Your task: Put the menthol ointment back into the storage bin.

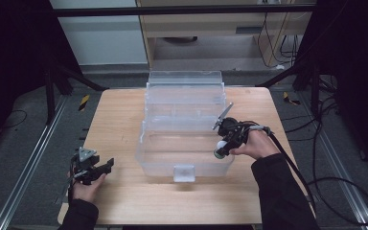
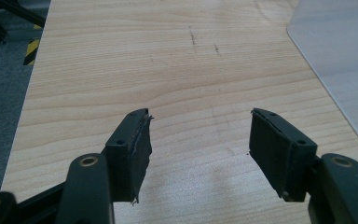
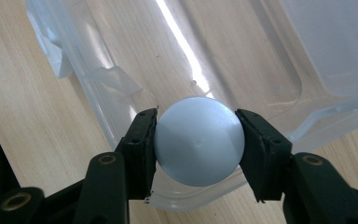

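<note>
Ball (image 3: 198,141), pale, was pinched in the right gripper (image 3: 196,135) jaws above the clear box (image 1: 146,158); placing step. Next: lower inside, spread jaws. Left gripper (image 2: 199,140) jaws spread, empty, beside box.

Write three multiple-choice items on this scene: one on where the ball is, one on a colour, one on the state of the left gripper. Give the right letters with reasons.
1. Where is the white ball?
A. lying on the wooden table
B. between the jaws of the right gripper, over the clear plastic box
C. in the left gripper

2. What colour is the table top?
A. light wood
B. blue
C. black

3. How do the jaws of the left gripper stand?
A. shut on a ball
B. shut on the box rim
C. open, with nothing between them

Right letters: B, the pads press both sides of the ball above the box's near edge; A, pale wood grain shows; C, bare table shows between the jaws.
</note>
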Tool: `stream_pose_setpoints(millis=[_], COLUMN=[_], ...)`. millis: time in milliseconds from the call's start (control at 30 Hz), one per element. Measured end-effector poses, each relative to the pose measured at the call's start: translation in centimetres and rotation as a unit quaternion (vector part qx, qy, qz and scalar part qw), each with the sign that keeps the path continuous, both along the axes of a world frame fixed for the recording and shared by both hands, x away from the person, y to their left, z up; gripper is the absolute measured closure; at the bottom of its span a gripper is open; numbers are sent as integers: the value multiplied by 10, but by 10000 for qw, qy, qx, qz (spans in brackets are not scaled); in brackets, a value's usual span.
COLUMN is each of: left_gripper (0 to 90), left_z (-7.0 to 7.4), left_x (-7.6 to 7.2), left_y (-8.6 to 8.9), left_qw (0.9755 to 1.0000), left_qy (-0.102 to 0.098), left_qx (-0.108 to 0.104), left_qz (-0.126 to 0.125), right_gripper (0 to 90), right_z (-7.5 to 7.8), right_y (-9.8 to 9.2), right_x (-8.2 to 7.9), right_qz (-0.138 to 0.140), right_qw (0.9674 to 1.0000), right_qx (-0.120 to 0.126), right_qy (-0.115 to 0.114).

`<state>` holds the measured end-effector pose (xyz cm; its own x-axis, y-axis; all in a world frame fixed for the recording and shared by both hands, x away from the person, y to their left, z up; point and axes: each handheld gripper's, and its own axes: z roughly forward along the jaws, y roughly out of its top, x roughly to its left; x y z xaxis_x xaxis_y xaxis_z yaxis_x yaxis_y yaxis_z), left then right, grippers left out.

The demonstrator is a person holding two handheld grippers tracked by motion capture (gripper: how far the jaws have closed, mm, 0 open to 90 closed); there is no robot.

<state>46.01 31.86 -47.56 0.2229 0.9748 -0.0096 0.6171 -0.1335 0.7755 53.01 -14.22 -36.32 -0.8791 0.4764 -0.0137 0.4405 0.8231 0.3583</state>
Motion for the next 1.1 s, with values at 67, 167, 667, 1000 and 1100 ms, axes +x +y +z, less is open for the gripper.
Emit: stream_pose_setpoints(millis=[67,167,667,1000,1100], left_gripper=[382,382,382,383,382], left_z=[0,0,0,0,-1], left_x=[0,0,0,0,0], left_y=[0,0,0,0,0], left_qw=[10000,10000,10000,10000,10000], left_qy=[2,2,-3,3,3], left_qx=[0,-1,7,6,7], left_qz=[-1,-4,-1,-2,-1], right_gripper=[503,503,502,502,502], right_z=[-2,-7,-28,-36,-38], right_y=[0,0,-5,-3,-2], right_x=[0,0,0,0,0], right_qz=[-38,-7,18,127,112], right_qw=[10000,9999,9995,9994,9993], right_qx=[-31,-69,-191,-186,-202], right_qy=[45,79,236,265,299])
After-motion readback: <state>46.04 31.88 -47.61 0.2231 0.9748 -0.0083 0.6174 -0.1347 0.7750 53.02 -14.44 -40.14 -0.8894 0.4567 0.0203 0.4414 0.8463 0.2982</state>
